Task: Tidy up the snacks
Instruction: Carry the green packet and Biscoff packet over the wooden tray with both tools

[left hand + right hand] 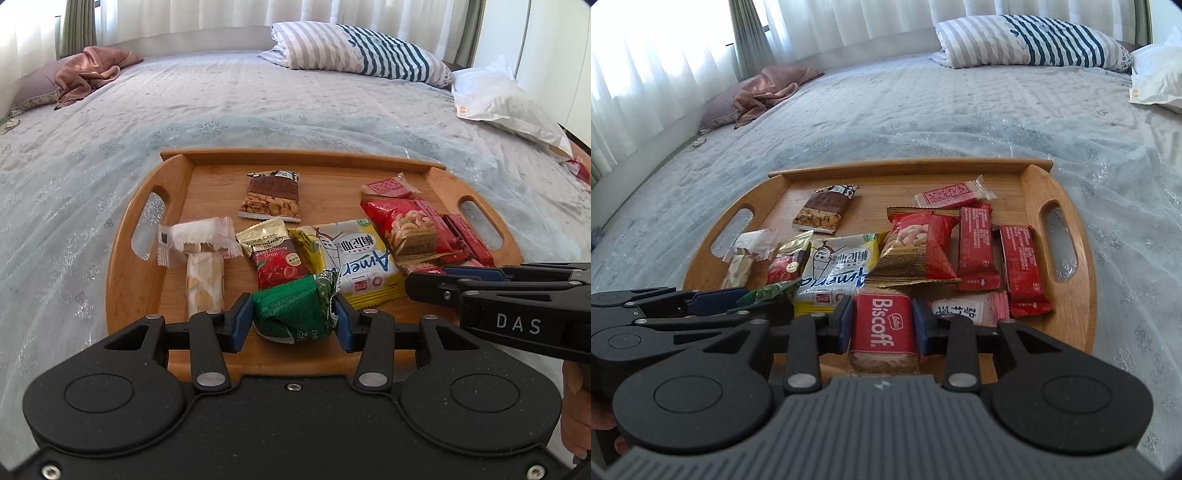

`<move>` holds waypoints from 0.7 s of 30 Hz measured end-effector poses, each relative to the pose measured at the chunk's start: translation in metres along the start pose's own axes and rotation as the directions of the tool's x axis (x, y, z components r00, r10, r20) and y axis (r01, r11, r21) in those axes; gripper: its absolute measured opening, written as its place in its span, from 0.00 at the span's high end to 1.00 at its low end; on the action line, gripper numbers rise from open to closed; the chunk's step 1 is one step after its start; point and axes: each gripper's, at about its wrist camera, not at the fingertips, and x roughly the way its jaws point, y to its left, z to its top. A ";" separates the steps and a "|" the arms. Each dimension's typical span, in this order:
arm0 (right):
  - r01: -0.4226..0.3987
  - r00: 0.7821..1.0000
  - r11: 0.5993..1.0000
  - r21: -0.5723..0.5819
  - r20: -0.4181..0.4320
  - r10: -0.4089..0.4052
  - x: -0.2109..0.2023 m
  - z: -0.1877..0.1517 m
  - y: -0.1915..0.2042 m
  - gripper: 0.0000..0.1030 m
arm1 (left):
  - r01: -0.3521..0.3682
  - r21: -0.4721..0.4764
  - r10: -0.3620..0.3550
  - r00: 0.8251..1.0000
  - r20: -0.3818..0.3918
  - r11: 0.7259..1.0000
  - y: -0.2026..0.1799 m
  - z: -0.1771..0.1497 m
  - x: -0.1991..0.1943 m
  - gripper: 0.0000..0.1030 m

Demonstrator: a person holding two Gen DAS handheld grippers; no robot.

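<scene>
A wooden tray (122, 288) lies on the bed and holds several snack packets. My left gripper (293, 319) is shut on a green foil packet (291, 310) over the tray's near edge. My right gripper (882, 325) is shut on a red Biscoff biscuit packet (881, 326) at the tray's near side (1086, 295). The right gripper also shows in the left wrist view (436, 284), coming in from the right. The left gripper also shows in the right wrist view (746, 299), still on the green packet (772, 291). A yellow packet (360, 264), a cherry candy packet (275, 254) and red packets (977, 247) lie in the tray.
The tray rests on a pale blue bedspread (258, 110). A striped pillow (354, 50) and a white pillow (495, 96) lie at the far right. A pink cloth (88, 72) lies at the far left by the curtains. A peanut packet (271, 197) sits at the tray's far side.
</scene>
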 end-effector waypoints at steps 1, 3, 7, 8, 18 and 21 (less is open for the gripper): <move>-0.002 1.000 1.000 0.002 0.008 0.002 0.001 0.000 0.000 0.62 | -0.005 0.001 0.005 1.000 0.005 1.000 0.000 0.000 0.001 0.58; -0.003 1.000 1.000 0.007 0.019 0.002 0.002 0.000 -0.001 0.62 | -0.017 0.008 0.017 1.000 0.019 1.000 0.000 0.000 0.003 0.58; -0.014 0.999 1.000 0.023 0.046 0.012 0.006 -0.001 -0.004 0.62 | -0.041 0.025 0.040 0.998 0.038 0.999 -0.001 0.001 0.007 0.57; -0.014 0.999 1.000 0.025 0.052 0.012 0.006 -0.001 -0.004 0.62 | -0.045 0.027 0.044 0.998 0.042 0.999 -0.001 0.001 0.008 0.57; 0.005 0.996 1.000 0.020 0.085 -0.007 0.017 -0.007 -0.005 0.62 | -0.053 0.028 0.051 0.997 0.057 0.998 0.000 0.000 0.011 0.56; 0.005 0.996 1.000 0.013 0.094 -0.006 0.017 -0.009 -0.004 0.62 | -0.052 0.029 0.050 0.997 0.058 0.998 0.000 0.000 0.010 0.56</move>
